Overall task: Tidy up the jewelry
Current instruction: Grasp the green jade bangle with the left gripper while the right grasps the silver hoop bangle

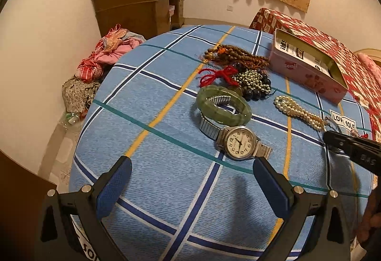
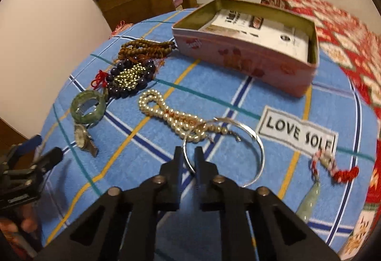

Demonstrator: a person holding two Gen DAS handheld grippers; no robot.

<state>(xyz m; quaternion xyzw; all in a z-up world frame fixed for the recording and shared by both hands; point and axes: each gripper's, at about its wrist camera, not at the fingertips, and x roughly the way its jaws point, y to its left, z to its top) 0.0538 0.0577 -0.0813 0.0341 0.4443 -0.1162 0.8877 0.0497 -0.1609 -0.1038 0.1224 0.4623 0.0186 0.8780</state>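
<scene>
Jewelry lies on a blue checked bedsheet [image 1: 166, 132]. My left gripper [image 1: 190, 165] is open and empty, just short of a silver wristwatch [image 1: 239, 142] and a green jade bangle [image 1: 223, 105]. My right gripper [image 2: 188, 153] is shut on a thin silver bangle [image 2: 258, 142], whose far rim rests over a pearl strand [image 2: 171, 115]. Brown wooden beads [image 2: 145, 49], dark purple beads with a gold bead cluster [image 2: 129, 77] and red cord [image 1: 214, 75] lie beyond. An open pink tin box [image 2: 243, 58] holds a printed packet. A jade pendant on red cord [image 2: 312, 199] lies at the right.
A red patterned quilt [image 2: 345, 30] lies behind and right of the box. A "LOVE SOLE" label [image 2: 297, 132] is printed on the sheet. A cluttered wooden desk [image 1: 135, 3] stands against the far wall, with a clothes pile [image 1: 107, 53] on the floor left of the bed.
</scene>
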